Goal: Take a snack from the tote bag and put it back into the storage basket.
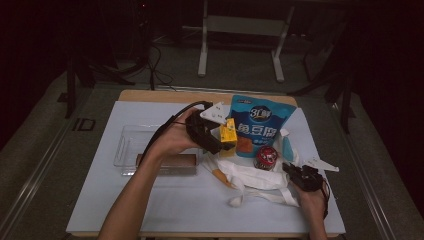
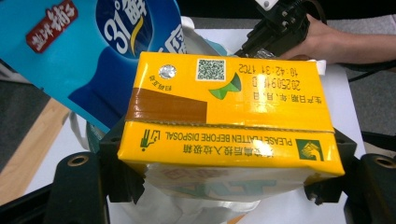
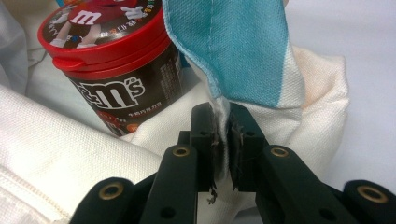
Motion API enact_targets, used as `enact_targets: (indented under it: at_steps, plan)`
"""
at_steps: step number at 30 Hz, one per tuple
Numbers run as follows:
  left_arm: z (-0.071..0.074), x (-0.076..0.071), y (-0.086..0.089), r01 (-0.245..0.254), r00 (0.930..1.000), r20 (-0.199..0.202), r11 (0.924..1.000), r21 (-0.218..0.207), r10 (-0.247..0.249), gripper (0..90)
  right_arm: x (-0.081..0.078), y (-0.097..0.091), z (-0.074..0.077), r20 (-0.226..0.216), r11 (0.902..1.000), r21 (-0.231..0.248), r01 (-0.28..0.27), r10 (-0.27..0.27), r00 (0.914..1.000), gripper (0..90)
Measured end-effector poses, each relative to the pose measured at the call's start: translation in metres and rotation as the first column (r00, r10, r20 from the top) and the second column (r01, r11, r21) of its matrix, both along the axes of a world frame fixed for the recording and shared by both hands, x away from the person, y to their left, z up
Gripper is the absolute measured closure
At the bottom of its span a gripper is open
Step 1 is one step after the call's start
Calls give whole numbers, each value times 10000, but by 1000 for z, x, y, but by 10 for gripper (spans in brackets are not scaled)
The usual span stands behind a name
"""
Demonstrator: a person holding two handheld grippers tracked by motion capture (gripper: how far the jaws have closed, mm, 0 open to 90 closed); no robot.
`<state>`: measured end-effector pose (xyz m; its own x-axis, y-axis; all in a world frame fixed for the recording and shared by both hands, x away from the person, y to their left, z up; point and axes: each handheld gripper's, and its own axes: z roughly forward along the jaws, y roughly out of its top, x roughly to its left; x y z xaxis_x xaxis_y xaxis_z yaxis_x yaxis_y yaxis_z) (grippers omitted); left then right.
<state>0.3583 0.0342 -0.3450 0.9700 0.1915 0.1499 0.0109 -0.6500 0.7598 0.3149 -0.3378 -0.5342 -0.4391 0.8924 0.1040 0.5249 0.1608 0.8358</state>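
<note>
Yellow "PLEASE FLATTEN BEFORE DISPOSAL" carton (image 2: 229, 121) in left tongs (image 2: 224, 186)

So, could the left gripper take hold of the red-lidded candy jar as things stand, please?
Probably not: the left gripper is shut on the yellow carton, so its jaws are full. The jar stands uncovered on the cloth bag.

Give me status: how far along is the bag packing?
Looks done: the red-lidded candy tub and blue pouch already sit in the cloth bag. In hand: the left gripper holds the yellow carton raised beside the pouch, while the right gripper pinches the bag's edge, holding it open. Left: carton goes in; a brown item in the clear tray may follow.
</note>
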Motion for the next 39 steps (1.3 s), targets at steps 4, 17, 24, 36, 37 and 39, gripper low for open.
enact_targets:
  at_steps: [4, 17, 24, 36, 37, 39]
  plan:
    - [5, 0, 1, -61, 9999, 89, 9999, -103, 62, 289, 0, 0, 0, 28, 10000, -43, 2, -2, 10000, 816]
    - [-1, 14, 17, -807, 9966, -163, 9967, -30, 807, 288, 0, 0, 0, 40, 10000, -31, 1, -1, 10000, 816]
    - [-5, 21, 29, -1294, 9913, -242, 9916, 32, 1295, 288, 0, 0, 0, 19, 10000, 13, -12, 12, 10000, 814]
    - [-6, 29, 48, -2431, 9699, -172, 9699, -108, 2429, 288, 0, 0, 0, 16, 10000, 12, -21, 21, 10000, 812]
    - [-7, 30, 49, -2531, 9673, -182, 9674, -80, 2530, 288, 0, 0, 0, 14, 10000, 10, -24, 24, 10000, 812]
    - [-8, 31, 49, -2712, 9623, -199, 9625, 59, 2713, 288, 0, 0, 0, 14, 10000, 21, -28, 28, 10000, 812]
